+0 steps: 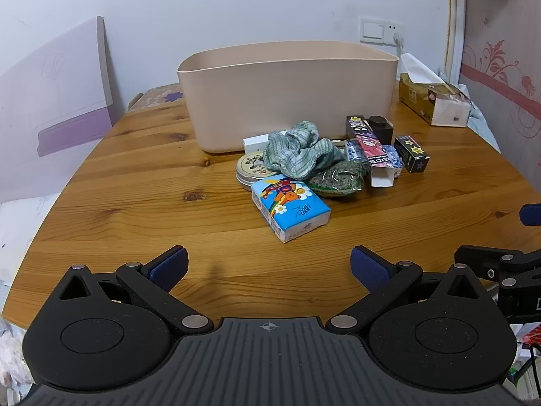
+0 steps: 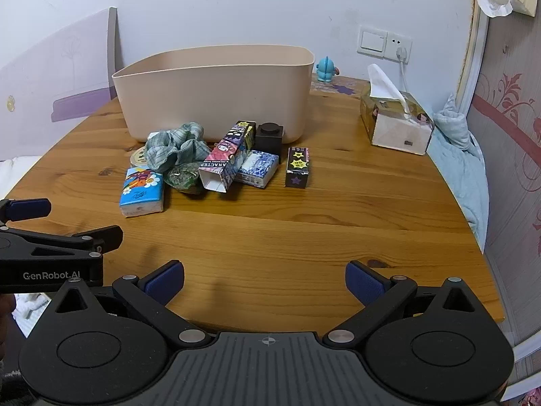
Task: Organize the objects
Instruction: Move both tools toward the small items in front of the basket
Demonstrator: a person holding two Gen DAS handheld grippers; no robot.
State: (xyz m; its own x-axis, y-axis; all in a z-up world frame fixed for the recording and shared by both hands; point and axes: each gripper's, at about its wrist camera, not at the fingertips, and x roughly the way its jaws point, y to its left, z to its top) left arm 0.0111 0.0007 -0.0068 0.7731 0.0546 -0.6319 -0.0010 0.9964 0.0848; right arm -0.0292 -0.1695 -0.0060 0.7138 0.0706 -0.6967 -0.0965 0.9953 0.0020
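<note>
Both grippers hang over the near edge of the wooden table [image 1: 135, 209], side by side and pointed at the pile. The left gripper [image 1: 268, 265] has its blue-padded jaws spread wide, holding nothing and touching nothing; the right gripper [image 2: 263, 279] is spread just as wide and equally empty. The things to sort lie in a cluster toward the middle of the table, pressed against the front wall of the beige bin [image 1: 287, 94], which stands at the far edge. Nearest the grippers is a blue tissue pack [image 1: 290, 208] with a cartoon bear; behind it a round tin [image 1: 248, 169] sits half under a crumpled green cloth [image 1: 297, 150]. A green packet [image 1: 338, 179] lies just beside the pack, its label too blurred to read. To the right, a pink-and-black carton [image 2: 225, 160] rests tilted across a blue patterned box [image 2: 258, 167], with a black cube [image 2: 268, 137] behind them touching the bin, and a black starred box [image 2: 297, 167] lying slightly apart. A white item behind the cloth is mostly hidden — what it is cannot be told. The bin's inside is out of sight from both views. A tissue box [image 2: 395, 123] stands near the far right corner.
</note>
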